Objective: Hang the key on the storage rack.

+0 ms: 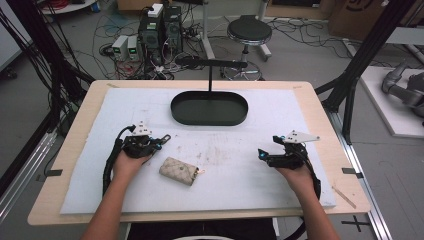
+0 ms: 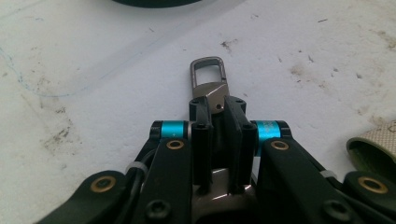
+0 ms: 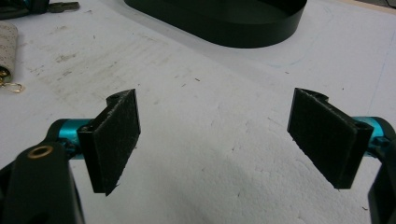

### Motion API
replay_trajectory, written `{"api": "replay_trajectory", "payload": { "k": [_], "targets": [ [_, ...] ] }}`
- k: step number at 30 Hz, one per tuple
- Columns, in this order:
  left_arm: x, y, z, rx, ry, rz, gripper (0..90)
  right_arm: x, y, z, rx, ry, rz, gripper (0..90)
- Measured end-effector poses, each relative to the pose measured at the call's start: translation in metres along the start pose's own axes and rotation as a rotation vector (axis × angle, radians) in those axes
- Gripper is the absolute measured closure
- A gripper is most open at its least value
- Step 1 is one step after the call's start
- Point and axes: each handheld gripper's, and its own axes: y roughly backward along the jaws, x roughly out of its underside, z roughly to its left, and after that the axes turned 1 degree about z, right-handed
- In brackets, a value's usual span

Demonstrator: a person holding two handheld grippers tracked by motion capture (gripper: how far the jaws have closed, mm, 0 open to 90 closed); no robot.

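Note:
My left gripper (image 1: 161, 139) lies on the white mat, left of centre, shut on a dark metal snap clasp (image 2: 208, 77) whose loop sticks out past the fingertips. In the left gripper view my left gripper (image 2: 216, 106) pinches the clasp's base between its pads. A beige key pouch (image 1: 178, 170) lies just right of that hand, with a small gold ring (image 3: 11, 86) at its end. At the right of the mat my right gripper (image 1: 261, 154) is open, and in its own view the right gripper (image 3: 217, 140) has only bare mat between the pads.
A black oval tray (image 1: 209, 108) with an upright post (image 1: 210, 75) and a cross arm stands at the back centre of the mat. The tray's wall (image 3: 224, 21) lies ahead of the right gripper. The pouch's edge (image 2: 373, 144) lies right of the left jaws.

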Motion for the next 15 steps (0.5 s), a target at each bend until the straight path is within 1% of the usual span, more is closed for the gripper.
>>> {"api": "replay_trajectory", "payload": {
  "k": [2,3,4,6,7,8,10,12,13,14,15],
  "targets": [
    [0.000,0.001,-0.001,0.002,-0.007,-0.004,82.6,0.000,0.000,0.001,-0.003,0.002,0.003,17.4],
    [-0.001,0.002,-0.002,0.004,-0.018,-0.016,83.1,0.000,-0.001,0.001,-0.003,0.006,0.003,17.4],
    [-0.001,0.002,-0.002,0.004,-0.018,-0.016,83.6,0.000,-0.001,0.001,-0.005,0.002,0.004,17.4],
    [-0.005,0.007,-0.004,0.017,-0.016,-0.061,84.1,0.000,-0.001,0.001,-0.005,0.006,0.004,17.4],
    [-0.005,0.007,-0.004,0.017,-0.016,-0.061,84.3,0.000,-0.001,0.001,-0.005,0.006,0.002,17.4],
    [-0.007,0.012,-0.004,0.023,-0.011,-0.087,84.5,0.000,-0.001,0.001,-0.005,0.005,0.002,17.4],
    [-0.011,0.017,-0.004,0.022,-0.015,-0.116,84.6,0.000,-0.001,0.001,-0.006,0.010,0.000,17.4],
    [-0.015,0.022,-0.004,0.021,-0.005,-0.160,84.6,0.000,-0.001,0.001,-0.007,0.008,0.001,17.4],
    [-0.017,0.025,-0.004,0.019,-0.007,-0.172,84.7,0.000,-0.002,0.001,-0.007,0.010,0.001,17.4],
    [-0.017,0.025,-0.004,0.019,-0.007,-0.172,84.7,0.000,-0.002,0.001,-0.007,0.010,0.001,17.4],
    [-0.024,0.031,-0.004,0.015,-0.010,-0.192,84.7,0.000,-0.002,0.002,-0.008,0.011,0.002,17.4]
  ]
}}
